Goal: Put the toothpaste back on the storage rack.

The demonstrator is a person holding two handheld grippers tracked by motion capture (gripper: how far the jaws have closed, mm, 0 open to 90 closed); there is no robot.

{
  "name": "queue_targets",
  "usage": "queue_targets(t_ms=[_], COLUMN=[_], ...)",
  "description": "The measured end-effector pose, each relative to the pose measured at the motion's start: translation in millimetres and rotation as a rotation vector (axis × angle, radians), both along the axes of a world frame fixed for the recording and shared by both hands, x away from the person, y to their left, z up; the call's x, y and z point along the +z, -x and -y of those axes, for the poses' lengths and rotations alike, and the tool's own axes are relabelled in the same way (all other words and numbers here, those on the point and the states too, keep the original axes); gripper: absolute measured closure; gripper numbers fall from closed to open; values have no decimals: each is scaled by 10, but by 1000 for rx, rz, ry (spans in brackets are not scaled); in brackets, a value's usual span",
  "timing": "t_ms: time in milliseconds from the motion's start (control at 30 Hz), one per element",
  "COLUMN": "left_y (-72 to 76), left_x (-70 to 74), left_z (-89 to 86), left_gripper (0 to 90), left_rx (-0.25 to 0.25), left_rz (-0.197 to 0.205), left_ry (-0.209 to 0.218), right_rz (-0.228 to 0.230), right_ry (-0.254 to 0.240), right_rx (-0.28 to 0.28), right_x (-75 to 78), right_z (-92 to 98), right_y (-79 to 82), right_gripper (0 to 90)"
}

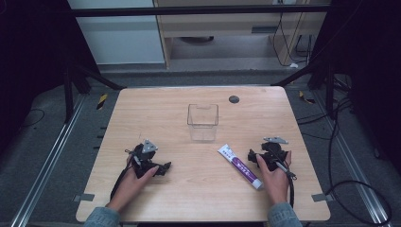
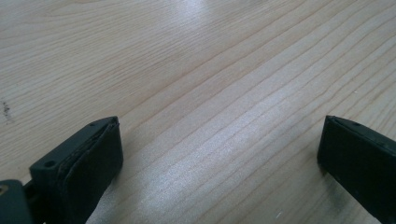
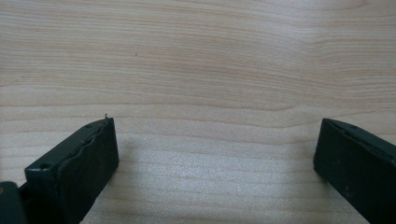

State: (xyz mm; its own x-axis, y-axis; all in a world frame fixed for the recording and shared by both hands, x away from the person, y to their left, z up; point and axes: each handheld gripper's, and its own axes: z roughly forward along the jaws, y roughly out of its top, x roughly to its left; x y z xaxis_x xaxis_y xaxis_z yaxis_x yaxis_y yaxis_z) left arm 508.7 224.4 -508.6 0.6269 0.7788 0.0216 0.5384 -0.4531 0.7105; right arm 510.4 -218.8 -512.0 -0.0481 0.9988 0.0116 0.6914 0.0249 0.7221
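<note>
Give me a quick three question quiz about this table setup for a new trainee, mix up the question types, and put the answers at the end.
1. True or false: the clear plastic container stands upright and empty near the middle of the wooden table.
2. Which hand-held gripper is nearer the toothpaste tube? A) left hand-held gripper B) right hand-held gripper
3. Fill in: in both gripper views the jaws stand wide apart over bare wood, so each hand-held gripper is ____.

Key: 1 true; 2 B; 3 open.
</note>
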Motion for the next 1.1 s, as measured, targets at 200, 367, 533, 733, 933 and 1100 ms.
queue_targets(t_ms=[200, 367, 533, 733, 933, 1100], left_y=[0, 0, 0, 0, 0, 1], left_x=[0, 0, 0, 0, 0, 1], left_z=[0, 0, 0, 0, 1, 1], left_gripper=[0, 0, 0, 0, 0, 0], left_rx=[0, 0, 0, 0, 1, 1], left_rz=[0, 0, 0, 0, 0, -1], left_ry=[0, 0, 1, 0, 1, 0], right_rz=[0, 2, -12, -32, -63, -83], right_ry=[5, 11, 37, 53, 64, 91], right_rx=[40, 72, 169, 292, 406, 461], right_x=[0, 17, 230, 484, 715, 823], right_z=[38, 76, 84, -23, -170, -266], right_y=[2, 0, 132, 275, 369, 355], right_gripper=[3, 76, 151, 221, 305, 367])
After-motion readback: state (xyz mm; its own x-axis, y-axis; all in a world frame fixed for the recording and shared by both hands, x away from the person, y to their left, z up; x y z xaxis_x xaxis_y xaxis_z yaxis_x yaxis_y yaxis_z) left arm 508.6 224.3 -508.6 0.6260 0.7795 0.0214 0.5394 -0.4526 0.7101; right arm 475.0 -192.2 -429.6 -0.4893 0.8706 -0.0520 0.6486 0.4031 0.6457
